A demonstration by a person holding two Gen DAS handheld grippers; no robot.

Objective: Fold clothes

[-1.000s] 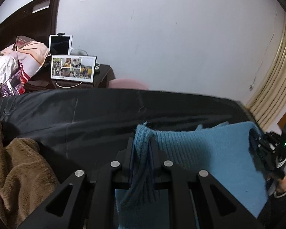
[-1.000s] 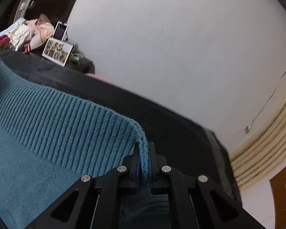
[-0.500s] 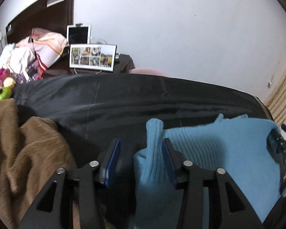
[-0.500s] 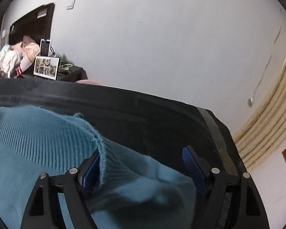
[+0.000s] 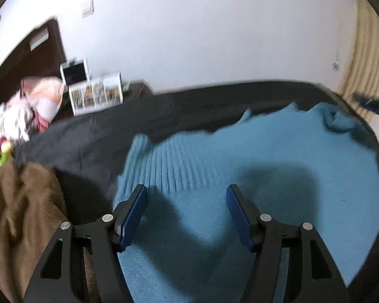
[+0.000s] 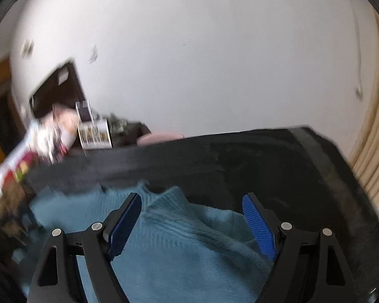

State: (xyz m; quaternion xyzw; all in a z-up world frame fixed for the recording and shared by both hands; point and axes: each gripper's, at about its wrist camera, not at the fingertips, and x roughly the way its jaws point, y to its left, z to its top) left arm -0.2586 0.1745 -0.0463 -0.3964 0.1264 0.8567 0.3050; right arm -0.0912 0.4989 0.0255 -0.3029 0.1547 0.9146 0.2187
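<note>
A blue knitted sweater (image 5: 252, 156) lies spread on a black sheet (image 5: 101, 139); its ribbed hem runs across the far side. My left gripper (image 5: 187, 197) is open and empty, just above the sweater's left part. In the right wrist view the sweater (image 6: 179, 240) lies rumpled under my right gripper (image 6: 192, 204), which is open and empty above its far right corner. The right gripper also shows at the far right edge of the left wrist view (image 5: 374, 103), blurred.
A brown fleece garment (image 5: 20, 214) is heaped to the left of the sweater. Beyond the sheet stand a photo frame (image 5: 96, 96), a tablet (image 5: 74, 72) and a pile of pink and white bedding (image 5: 38, 101). A beige curtain (image 6: 376, 151) hangs at the right.
Both grippers let go of the sweater's hem and opened wide. The hem dropped onto the sheet, and both grippers pulled back over the sweater.
</note>
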